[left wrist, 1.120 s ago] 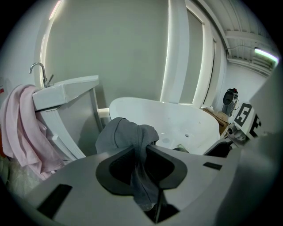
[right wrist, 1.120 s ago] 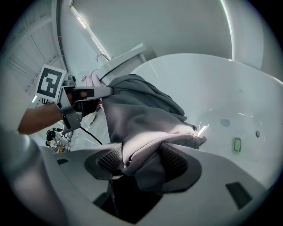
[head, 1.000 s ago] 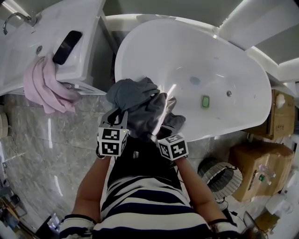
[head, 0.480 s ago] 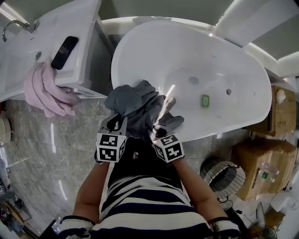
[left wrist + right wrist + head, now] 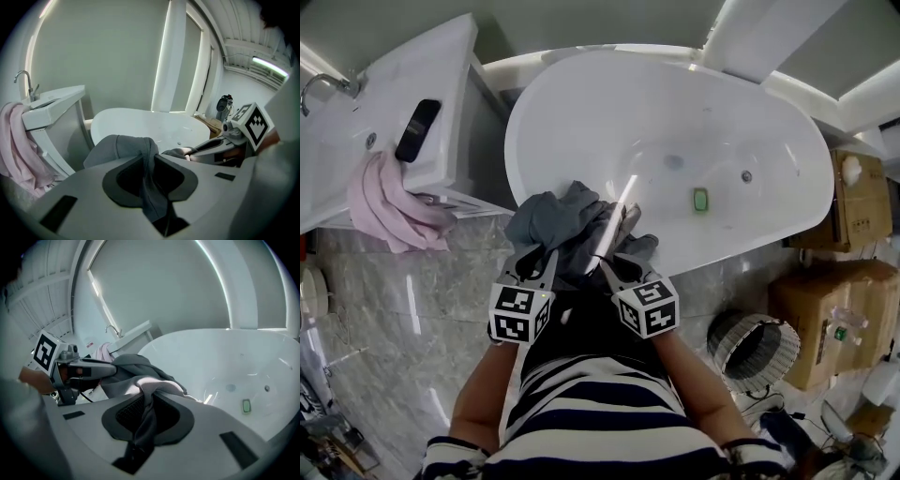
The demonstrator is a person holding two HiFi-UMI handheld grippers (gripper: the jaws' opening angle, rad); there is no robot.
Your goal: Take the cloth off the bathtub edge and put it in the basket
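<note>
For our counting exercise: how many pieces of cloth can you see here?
2. A dark grey cloth is bunched at the white bathtub's near edge; a pale pink cloth hangs off the white washbasin. Others may be hidden.

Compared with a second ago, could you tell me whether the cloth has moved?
Yes. The cloth has bunched up, and its far edge has drawn back toward the near tub rim, closer to the person.
</note>
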